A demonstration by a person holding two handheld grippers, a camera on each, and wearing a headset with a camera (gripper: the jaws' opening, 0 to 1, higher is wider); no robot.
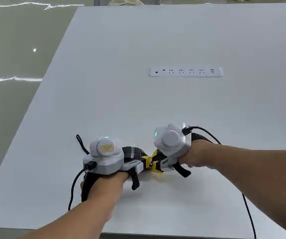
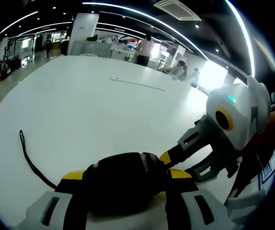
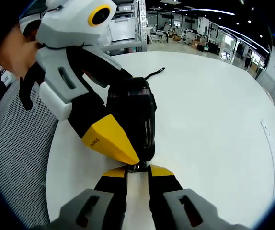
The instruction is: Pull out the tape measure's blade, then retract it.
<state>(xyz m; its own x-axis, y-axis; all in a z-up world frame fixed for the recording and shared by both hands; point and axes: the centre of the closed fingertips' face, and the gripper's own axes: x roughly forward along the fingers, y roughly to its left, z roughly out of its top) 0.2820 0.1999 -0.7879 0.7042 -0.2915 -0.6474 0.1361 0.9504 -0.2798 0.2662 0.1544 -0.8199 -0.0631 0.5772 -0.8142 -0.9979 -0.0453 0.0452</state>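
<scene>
Tape measure (image 3: 135,115) clamped in left tongs (image 2: 125,176); right tongs (image 3: 137,172), facing it, pinch the blade tip (image 3: 137,167), so pull goes rightward.

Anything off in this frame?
Nothing stands out. The tape measure sits clamped in the left gripper, right gripper at its mouth; its strap lies loose on the table, power strip flat beyond.

Bright, even overhead light. The white table (image 1: 133,45) takes faint, soft shadows near its front edge. Glare streaks and spots shine on the glossy floor (image 1: 13,64) off its left edge. Both gripper views bend at the edges; ceiling strips (image 2: 244,33) curve, a window (image 2: 214,75) blows out, the black tape measure (image 2: 128,184) reads dark and soft
</scene>
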